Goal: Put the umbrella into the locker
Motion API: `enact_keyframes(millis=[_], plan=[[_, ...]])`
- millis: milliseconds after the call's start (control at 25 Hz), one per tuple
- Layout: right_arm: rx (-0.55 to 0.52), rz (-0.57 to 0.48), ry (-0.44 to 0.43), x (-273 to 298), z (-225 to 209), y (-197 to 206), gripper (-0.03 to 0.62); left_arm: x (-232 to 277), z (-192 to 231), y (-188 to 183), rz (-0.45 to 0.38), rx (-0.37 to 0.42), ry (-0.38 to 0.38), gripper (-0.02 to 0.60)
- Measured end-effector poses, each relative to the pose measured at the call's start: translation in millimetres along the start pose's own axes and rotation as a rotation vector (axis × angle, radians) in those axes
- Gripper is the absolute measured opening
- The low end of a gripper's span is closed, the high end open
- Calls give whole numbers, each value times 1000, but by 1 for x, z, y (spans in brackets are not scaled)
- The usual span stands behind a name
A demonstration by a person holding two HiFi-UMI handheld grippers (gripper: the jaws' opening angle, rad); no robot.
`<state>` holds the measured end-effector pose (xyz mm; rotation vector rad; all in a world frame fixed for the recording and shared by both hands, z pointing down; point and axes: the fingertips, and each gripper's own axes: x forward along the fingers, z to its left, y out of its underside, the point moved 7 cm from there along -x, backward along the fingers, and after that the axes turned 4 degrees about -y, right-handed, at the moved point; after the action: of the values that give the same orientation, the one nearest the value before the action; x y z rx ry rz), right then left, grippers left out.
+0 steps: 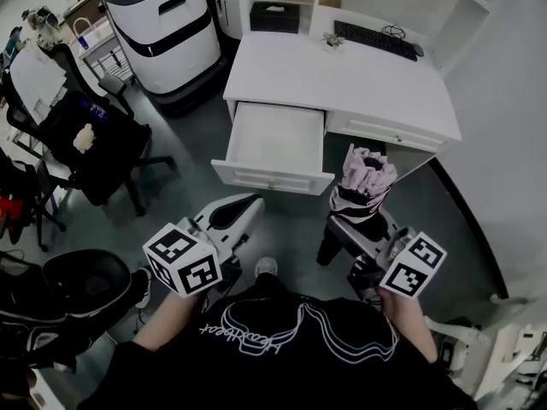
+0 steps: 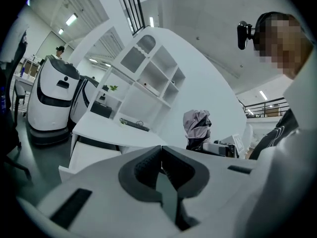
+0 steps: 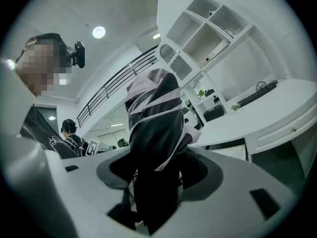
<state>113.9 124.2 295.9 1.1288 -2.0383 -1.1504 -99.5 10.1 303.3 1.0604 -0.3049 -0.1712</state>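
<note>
Pink-and-black folded umbrella [image 1: 366, 182] is being gripped upright by right tool [image 3: 154, 177], near open drawer [image 1: 275, 139] of white counter [image 1: 342, 79]. Left tool [image 2: 161, 168] is being carried closed, empty. Fabric is being judged soft, light, slippery; grip best placed on stiff core.

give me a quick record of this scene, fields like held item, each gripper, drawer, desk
held item: folded umbrella, upright, pink and black
right gripper: shut on the umbrella
left gripper: shut, empty
drawer: pulled open, nothing inside
desk: white, keyboard at the back
umbrella location: in front of the desk, outside the drawer
</note>
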Motion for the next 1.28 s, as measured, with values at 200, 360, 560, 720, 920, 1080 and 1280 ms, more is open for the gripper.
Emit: enact_keyframes(millis=[200,360,560,720,920,1080,1280], plan=[[8,5,26,53,-28,-10,253,19,59,-18,12,-22,3,6],[1,14,43,77,-45,-15,253,34,87,-26,24,-13,4,6],[-55,54,50,98,-60,-25,253,45,112,-28,42,-23,-23,6],[-76,92,25,117,-78,-31,253,54,125,-26,50,-36,-51,6],[-75,138,-9,142,-107,-41,253,66,143,-27,58,-69,-103,6],[-83,190,-36,167,-131,-48,253,73,158,-32,56,-96,-153,6],[-96,267,-71,200,-160,-54,253,79,174,-37,30,-127,-212,6]])
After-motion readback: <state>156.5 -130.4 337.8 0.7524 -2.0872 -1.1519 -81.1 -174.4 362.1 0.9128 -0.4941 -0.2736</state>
